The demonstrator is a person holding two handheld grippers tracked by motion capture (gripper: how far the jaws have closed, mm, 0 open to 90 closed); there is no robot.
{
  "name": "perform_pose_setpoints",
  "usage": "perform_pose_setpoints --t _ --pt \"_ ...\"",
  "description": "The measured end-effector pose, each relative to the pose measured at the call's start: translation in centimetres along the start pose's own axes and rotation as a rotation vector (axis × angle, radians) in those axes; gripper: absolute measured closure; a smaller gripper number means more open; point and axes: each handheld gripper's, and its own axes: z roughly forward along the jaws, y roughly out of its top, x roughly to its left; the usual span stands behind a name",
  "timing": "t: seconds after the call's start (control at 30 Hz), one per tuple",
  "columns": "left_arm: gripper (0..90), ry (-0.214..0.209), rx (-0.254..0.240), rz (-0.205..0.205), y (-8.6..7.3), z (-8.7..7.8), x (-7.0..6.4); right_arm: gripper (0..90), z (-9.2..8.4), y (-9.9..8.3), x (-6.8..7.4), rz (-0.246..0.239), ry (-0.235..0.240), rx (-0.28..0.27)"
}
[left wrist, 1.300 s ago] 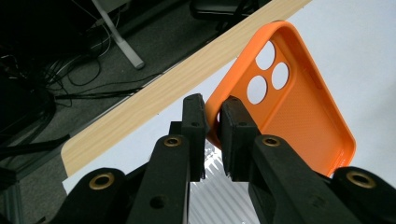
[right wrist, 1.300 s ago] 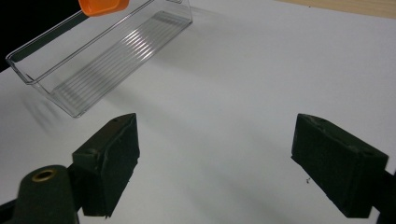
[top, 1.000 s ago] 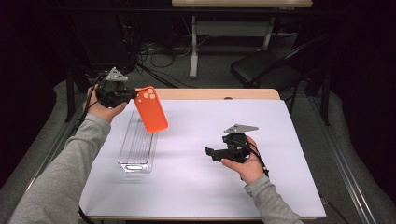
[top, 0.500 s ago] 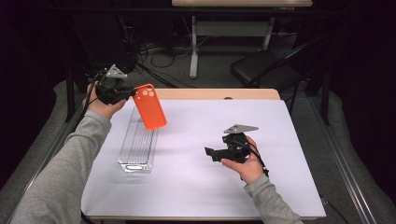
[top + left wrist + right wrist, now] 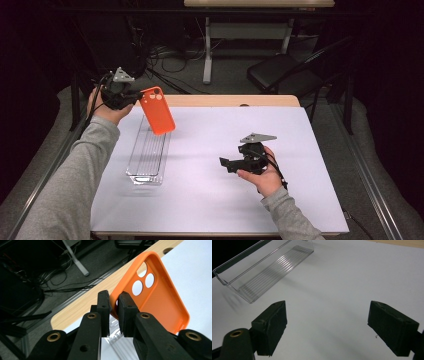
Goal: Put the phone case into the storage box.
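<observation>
My left gripper (image 5: 134, 97) holds an orange phone case (image 5: 157, 110) in the air above the far end of a clear plastic tray (image 5: 148, 155). In the left gripper view its jaws are shut on the case's (image 5: 155, 297) rim near the camera cut-outs, the open inner side facing the camera. My right gripper (image 5: 226, 164) hovers low over the white table sheet (image 5: 210, 190) right of the tray, pointing left. Its pads (image 5: 270, 327) stand wide apart with nothing between them, and the tray (image 5: 262, 272) lies ahead of them.
The wooden table edge (image 5: 225, 100) runs along the far side. Beyond it are a dark floor with cables (image 5: 165, 55), a desk leg (image 5: 207, 50) and a black chair (image 5: 280, 75). Metal rails flank the table.
The left hand has drifted slightly up and away with the orange case. The right hand has stayed where it was.
</observation>
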Motion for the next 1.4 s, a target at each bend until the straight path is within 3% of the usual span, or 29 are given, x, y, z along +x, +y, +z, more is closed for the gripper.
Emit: perform_pose_setpoints --t 0.27,0.47,1.0,1.4 --pt "81.2 0.041 0.003 -0.036 -0.5 0.3 1.2 15.6 0.1 -0.1 0.0 0.002 -0.001 0.004" --pt "81.3 0.037 0.012 -0.031 -0.7 0.6 1.6 15.6 0.3 -0.1 0.0 -0.003 0.001 0.010" --pt "81.3 0.104 -0.076 0.088 -0.8 1.4 1.7 15.6 0.4 -0.2 0.1 -0.003 -0.001 0.014" --pt "81.2 0.128 -0.084 0.141 -1.2 1.9 1.9 15.6 0.3 -0.2 0.0 -0.005 -0.004 0.008"
